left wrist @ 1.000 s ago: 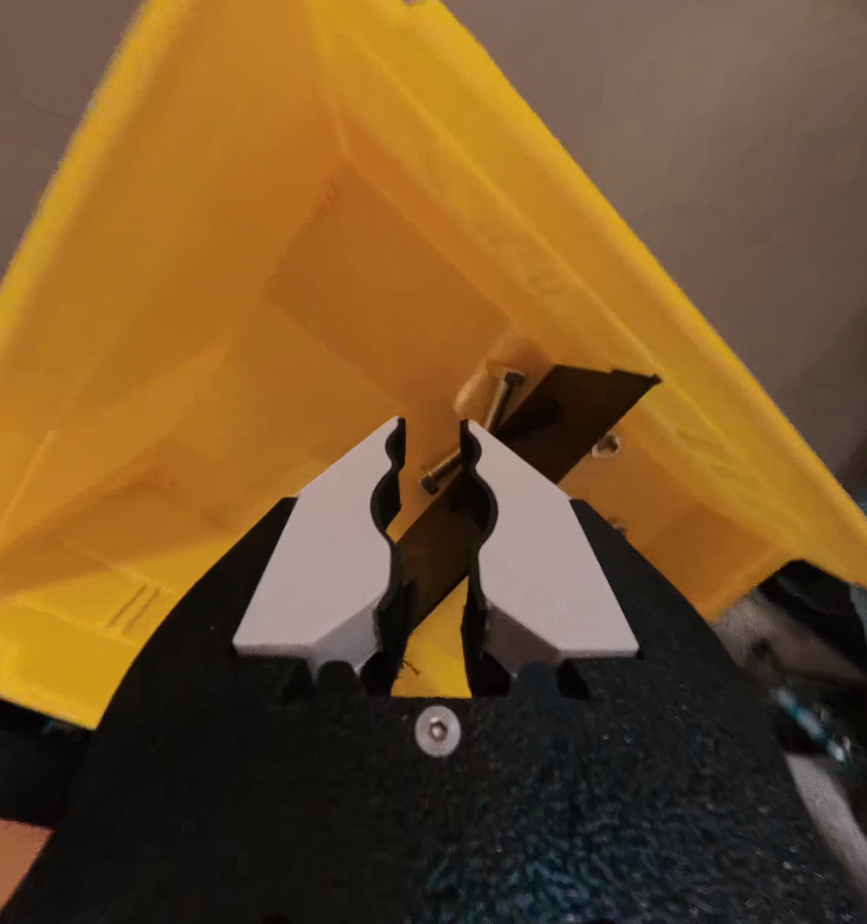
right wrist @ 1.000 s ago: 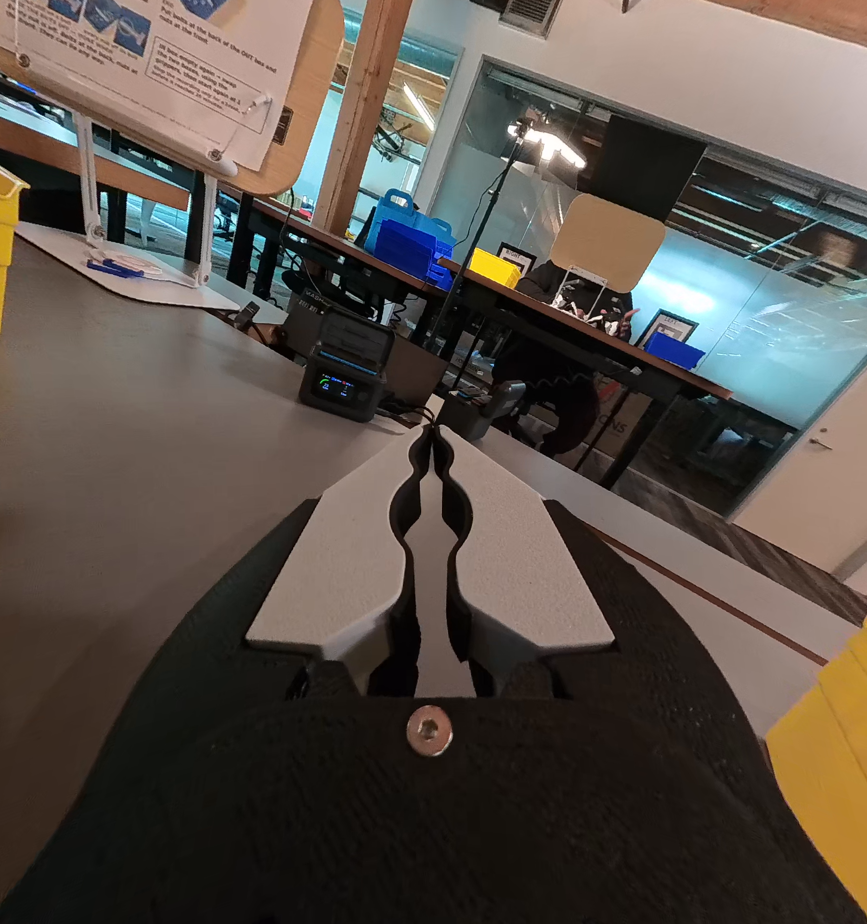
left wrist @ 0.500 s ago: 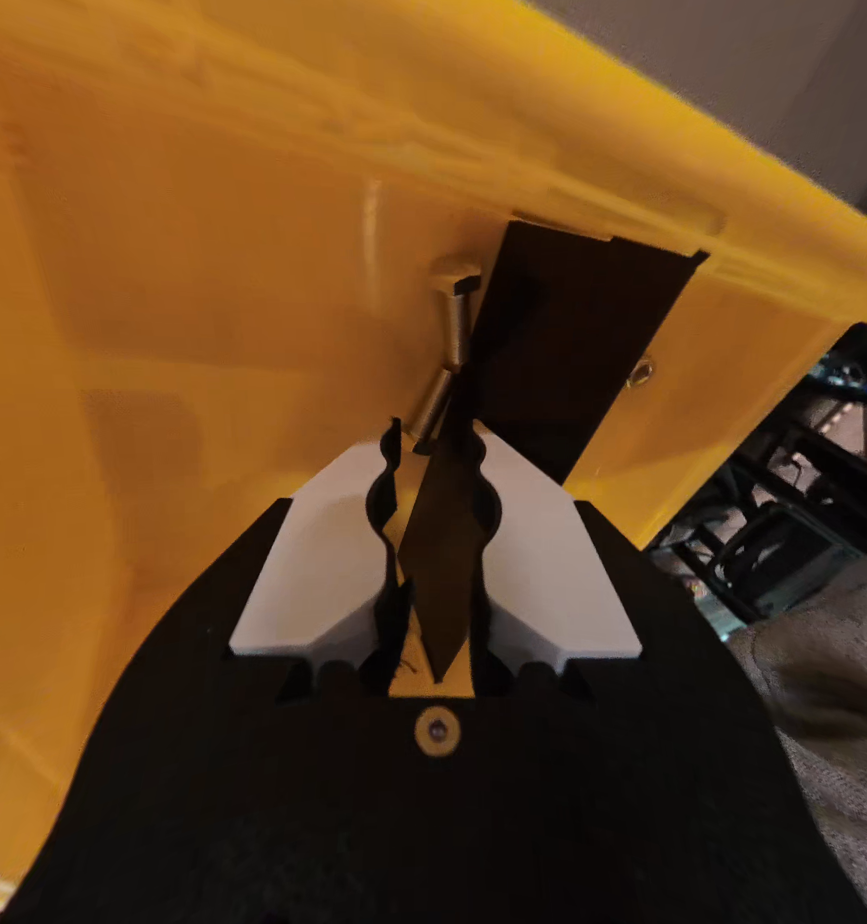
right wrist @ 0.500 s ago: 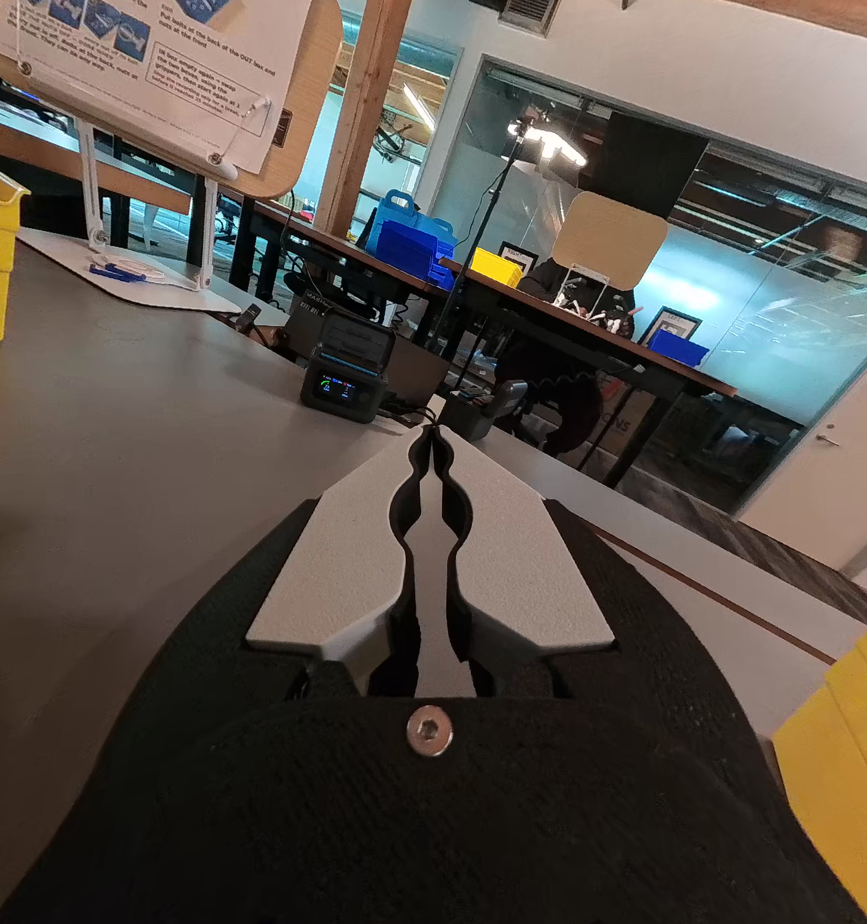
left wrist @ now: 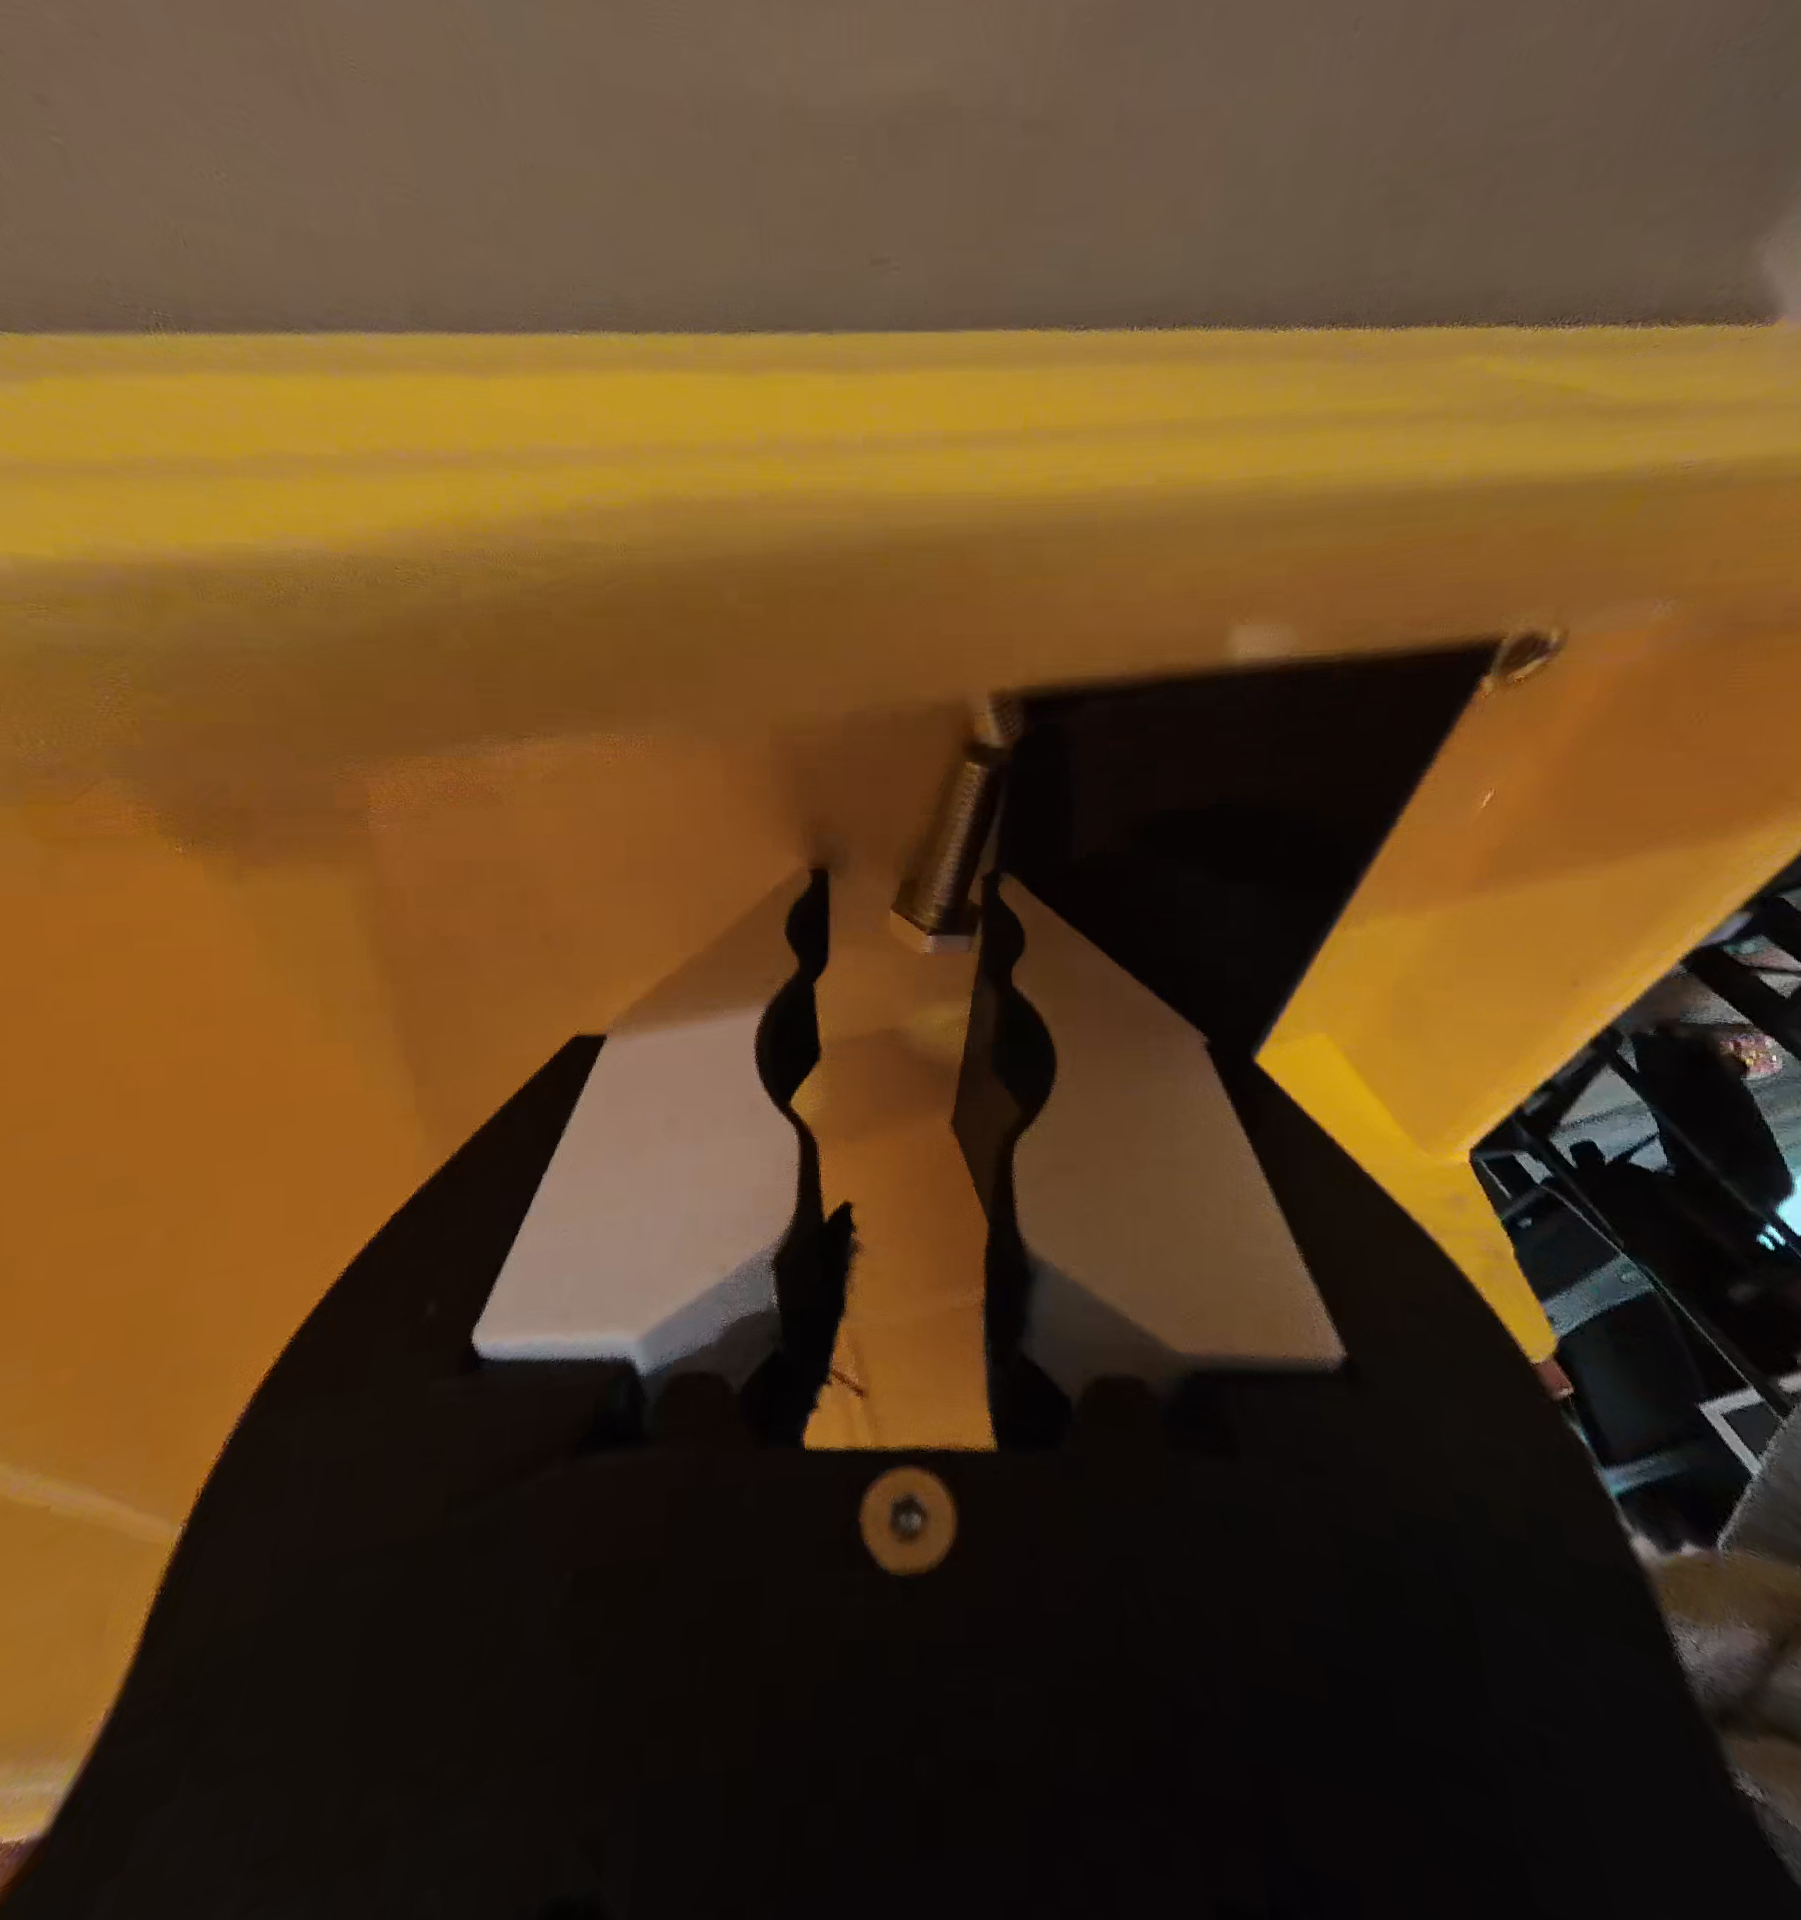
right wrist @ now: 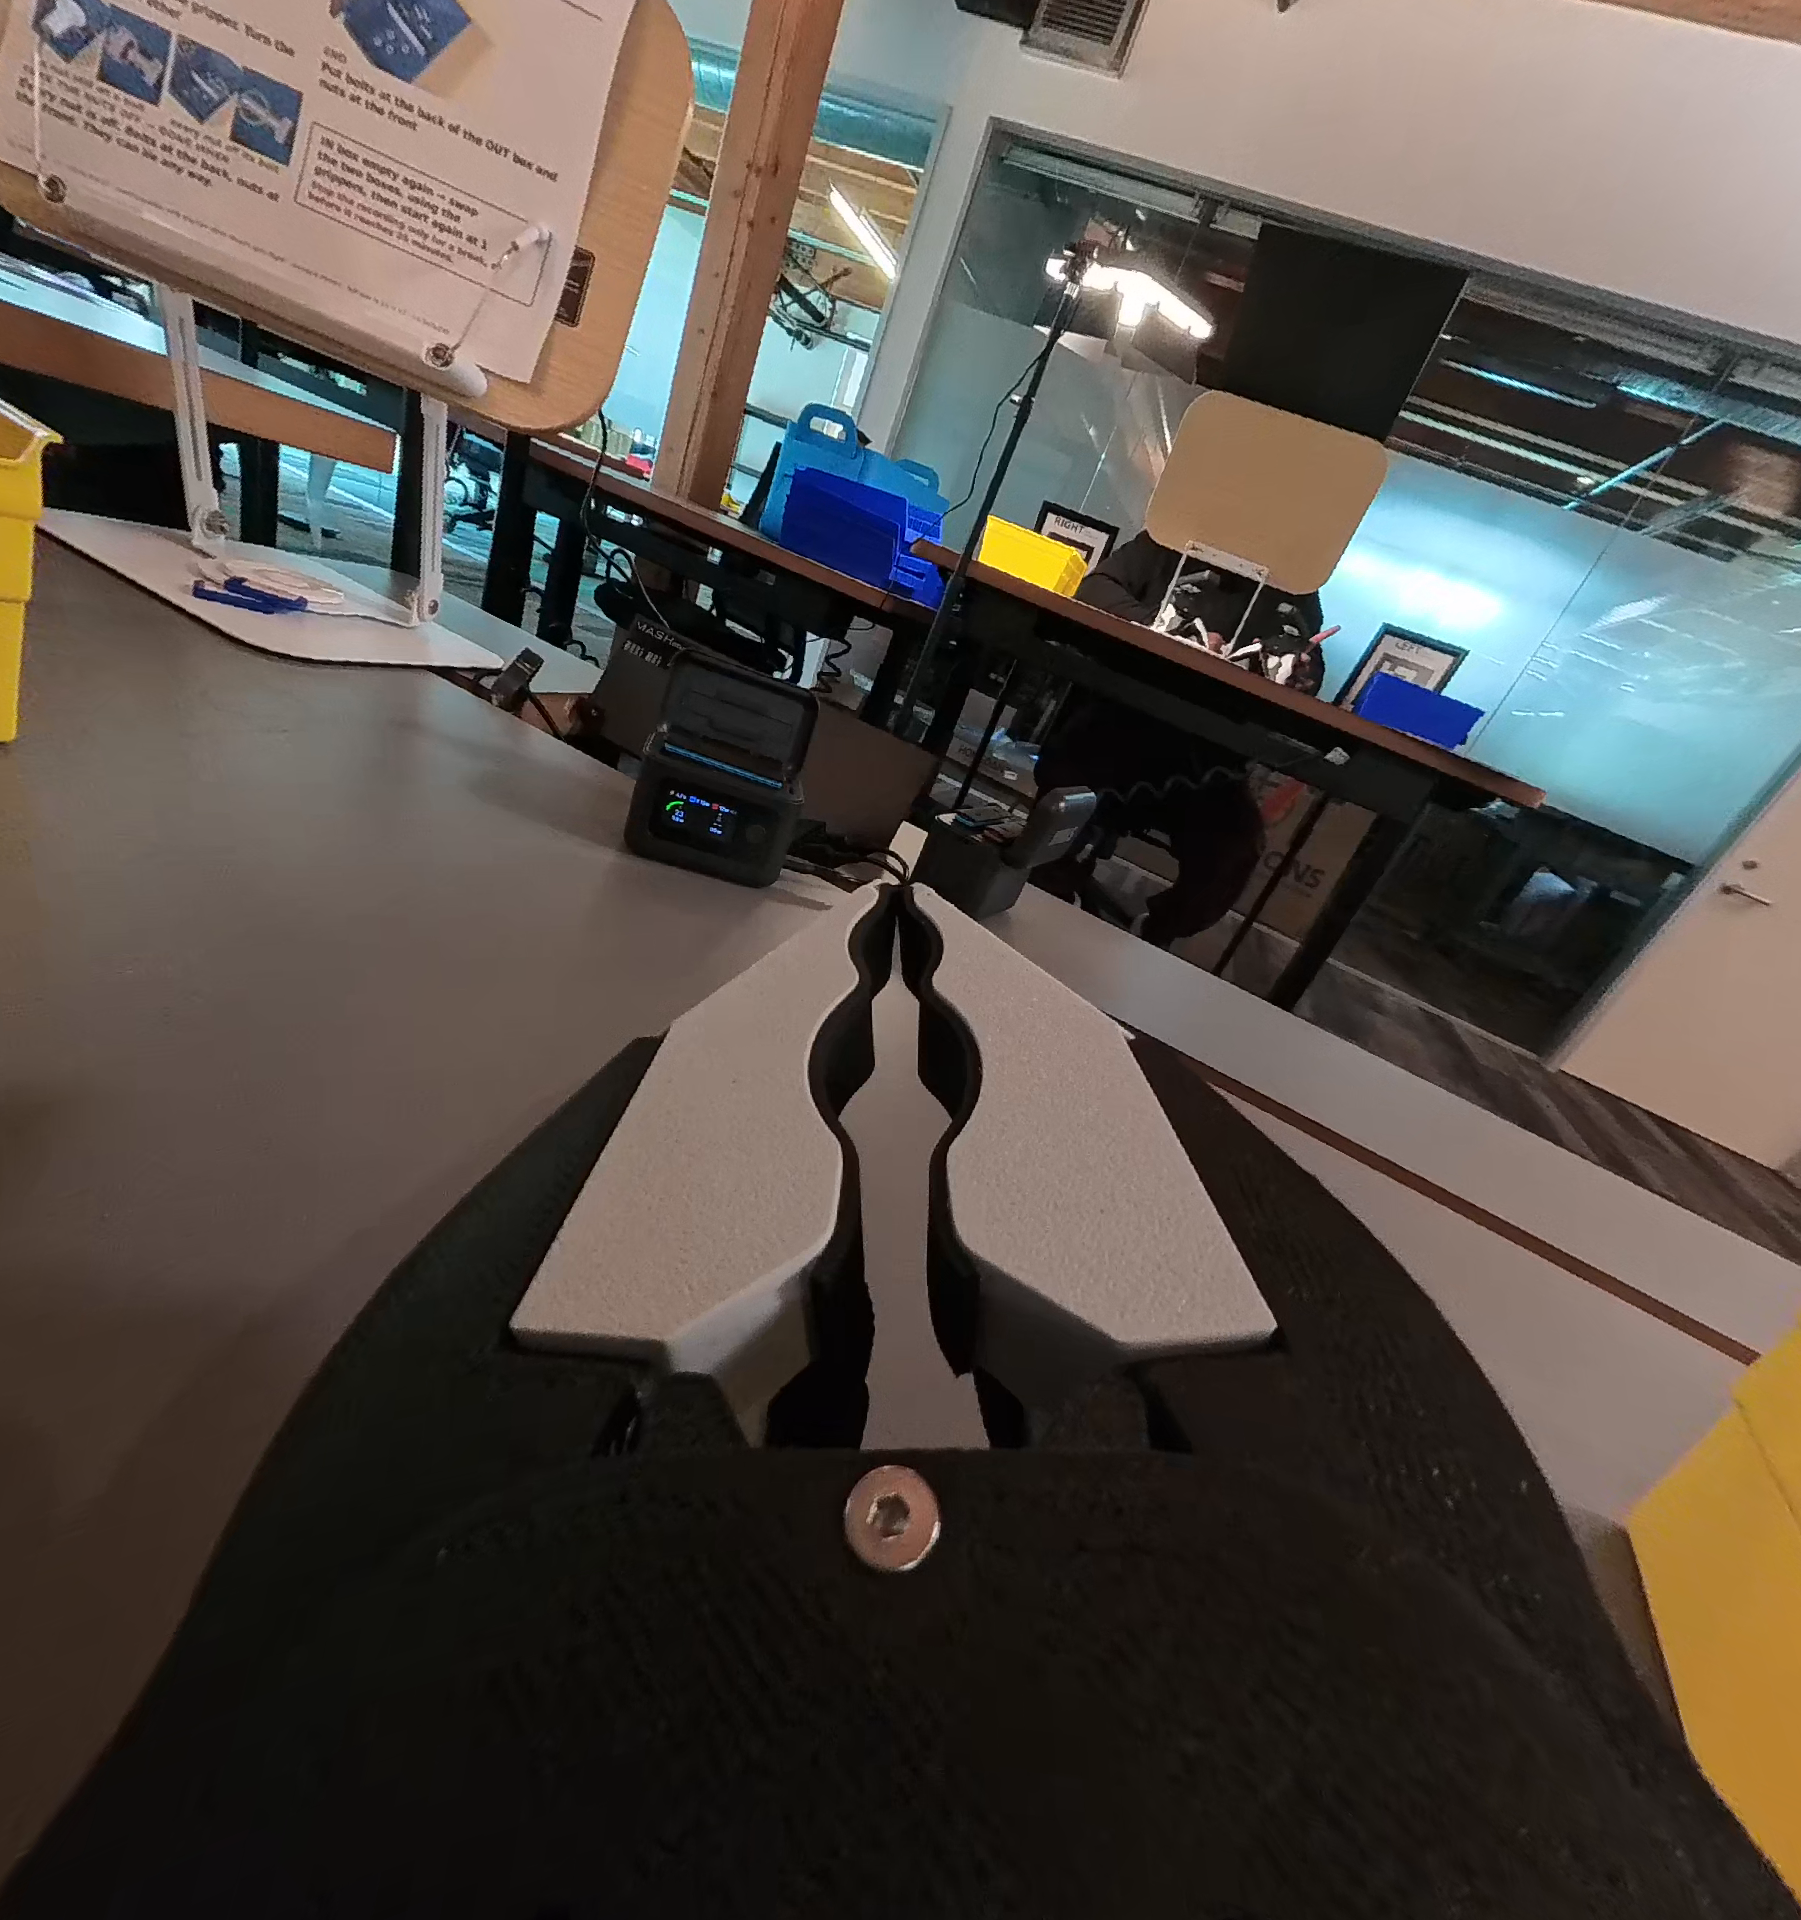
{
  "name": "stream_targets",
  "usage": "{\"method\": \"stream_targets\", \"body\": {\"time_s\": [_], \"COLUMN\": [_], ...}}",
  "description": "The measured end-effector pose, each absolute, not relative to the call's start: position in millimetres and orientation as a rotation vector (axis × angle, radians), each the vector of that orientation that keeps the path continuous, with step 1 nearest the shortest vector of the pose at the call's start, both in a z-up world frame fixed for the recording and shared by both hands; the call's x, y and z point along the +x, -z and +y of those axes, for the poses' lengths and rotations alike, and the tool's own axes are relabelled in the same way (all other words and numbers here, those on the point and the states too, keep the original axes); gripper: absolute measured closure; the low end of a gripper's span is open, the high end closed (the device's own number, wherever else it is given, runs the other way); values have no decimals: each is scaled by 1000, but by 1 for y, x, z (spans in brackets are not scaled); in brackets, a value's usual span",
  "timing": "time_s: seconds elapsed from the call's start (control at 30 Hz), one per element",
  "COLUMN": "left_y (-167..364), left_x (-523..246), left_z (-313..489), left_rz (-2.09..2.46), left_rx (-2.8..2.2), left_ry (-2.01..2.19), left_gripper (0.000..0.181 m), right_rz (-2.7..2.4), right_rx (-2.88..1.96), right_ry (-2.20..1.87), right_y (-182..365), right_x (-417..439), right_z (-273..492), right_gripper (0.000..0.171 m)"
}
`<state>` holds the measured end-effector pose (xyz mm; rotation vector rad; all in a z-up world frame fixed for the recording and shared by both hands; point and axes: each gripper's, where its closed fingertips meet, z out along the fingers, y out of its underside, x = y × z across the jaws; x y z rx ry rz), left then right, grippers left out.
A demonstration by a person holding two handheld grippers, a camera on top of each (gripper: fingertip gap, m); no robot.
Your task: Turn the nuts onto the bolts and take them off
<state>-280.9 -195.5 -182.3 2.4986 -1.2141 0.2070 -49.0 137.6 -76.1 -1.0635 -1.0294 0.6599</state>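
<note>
Inside the yellow box, your left gripper has its jaws a little apart and holds nothing. The bolt lies just past the tips, leaning against the black divider. A small nut sits at the divider's far corner.

The bolt is close to the right fingertip, not in the middle. If you squeeze now, I think it could roll away or slip under the divider. The picture is blurry too, so aim slowly.

Your right gripper rests over the grey table, nearly closed and empty.

There is a printed paper sheet on a stand; I won't read it out.
</note>
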Motion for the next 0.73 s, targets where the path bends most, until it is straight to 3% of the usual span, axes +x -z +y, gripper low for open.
{"method": "stream_targets", "body": {"time_s": [0.17,0.3,0.5,0.73], "left_y": [182,185,183,115], "left_x": [-279,-285,-300,-295], "left_z": [-195,-189,-181,-127], "left_rz": [-1167,-1198,-1209,-1102], "left_rx": [2584,2627,2678,3152], "left_ry": [-244,-183,-11,443], "left_gripper": [158,174,175,174], "right_rz": [-1022,-1022,-1013,-1024], "right_rx": [-1068,-1069,-1074,-1058], "right_ry": [-671,-670,-675,-655], "right_y": [75,75,75,76], "right_x": [-49,-49,-49,-52], "right_z": [139,139,140,139], "right_gripper": [171,171,171,171]}}
